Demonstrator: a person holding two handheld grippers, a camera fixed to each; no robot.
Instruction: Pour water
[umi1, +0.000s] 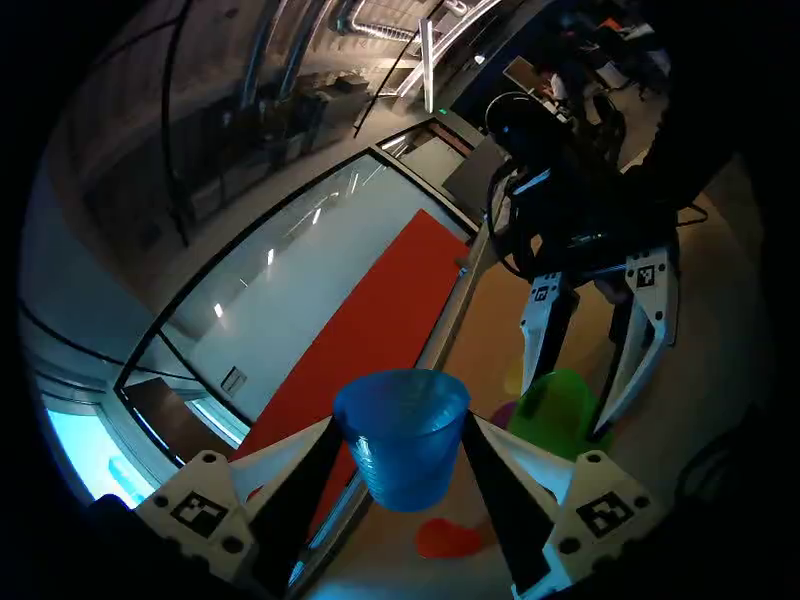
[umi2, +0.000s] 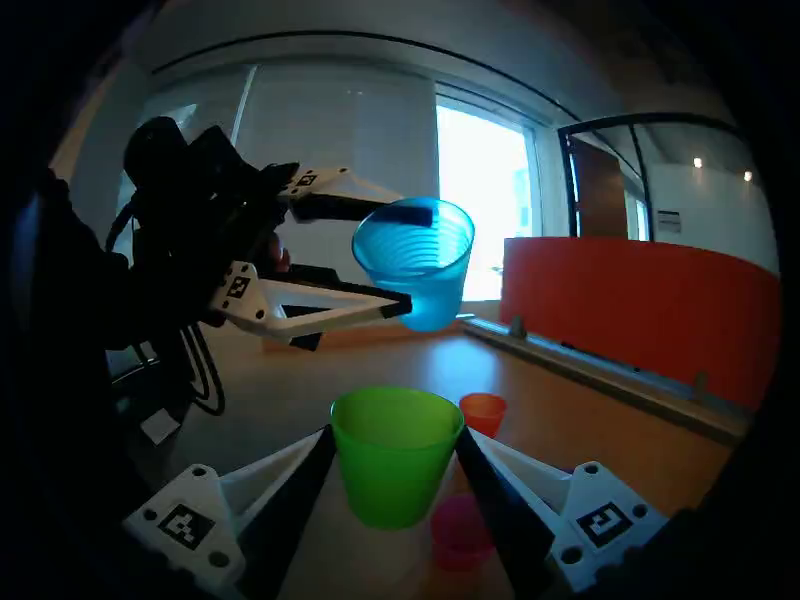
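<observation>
My left gripper (umi1: 402, 440) is shut on a translucent blue cup (umi1: 402, 435), held up in the air. In the right gripper view that blue cup (umi2: 418, 260) is tipped on its side with its mouth toward the camera, above and beyond a green cup (umi2: 395, 465). My right gripper (umi2: 395, 455) is shut on the green cup, which stands upright. From the left gripper view the green cup (umi1: 560, 410) sits lower right, between the right gripper's fingers (umi1: 640, 350). I cannot tell whether either cup holds water.
A wooden table (umi2: 560, 420) lies below. On it stand a small orange cup (umi2: 484, 412) and a small pink cup (umi2: 460, 535). An orange-red partition (umi2: 640, 300) runs along the table's far edge, with bright windows behind. A person's dark sleeve (umi2: 80, 290) fills the left.
</observation>
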